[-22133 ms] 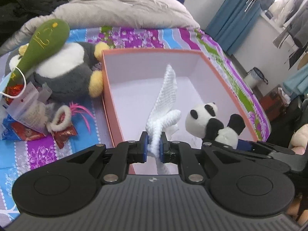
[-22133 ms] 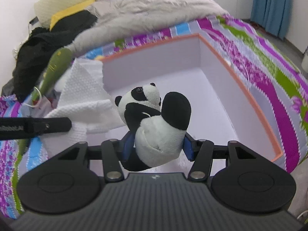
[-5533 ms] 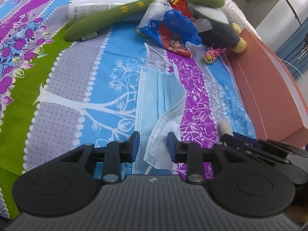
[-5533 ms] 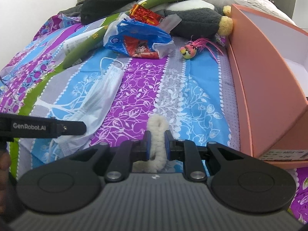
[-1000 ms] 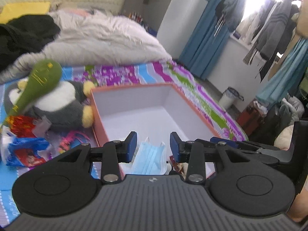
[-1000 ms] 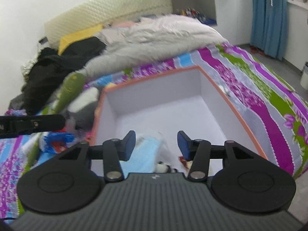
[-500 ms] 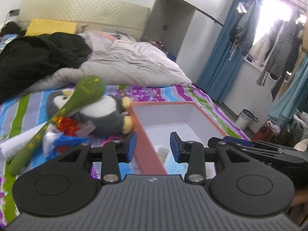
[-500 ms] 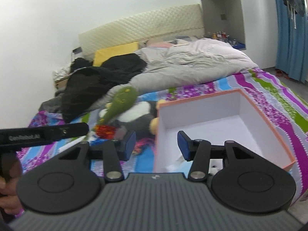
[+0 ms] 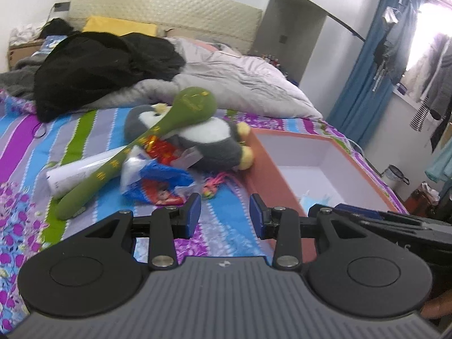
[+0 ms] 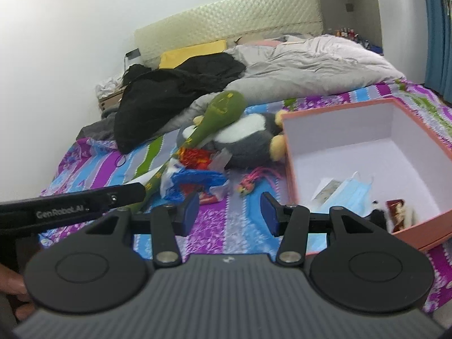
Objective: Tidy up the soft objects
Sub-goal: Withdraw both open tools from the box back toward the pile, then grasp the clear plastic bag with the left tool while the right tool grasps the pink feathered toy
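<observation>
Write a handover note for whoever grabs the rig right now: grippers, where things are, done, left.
Left gripper: open, empty, above the bedspread. Right gripper: open, empty.
Done: blue face mask lies in the orange box, with a few small items at its near edge.
Left on the bed: penguin plush against the box's outer wall, green plush club across it, small pink feathered toy, snack bags.

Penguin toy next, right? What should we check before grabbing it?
1. Left hand-held gripper open and empty: ok.
2. Right hand-held gripper open and empty: ok.
3. Penguin plush free to lift: not ok, the green plush club lies across it.
4. Room in the orange box: ok, the blue face mask sits in the near part only.
5. Penguin fits inside: cannot tell.
</observation>
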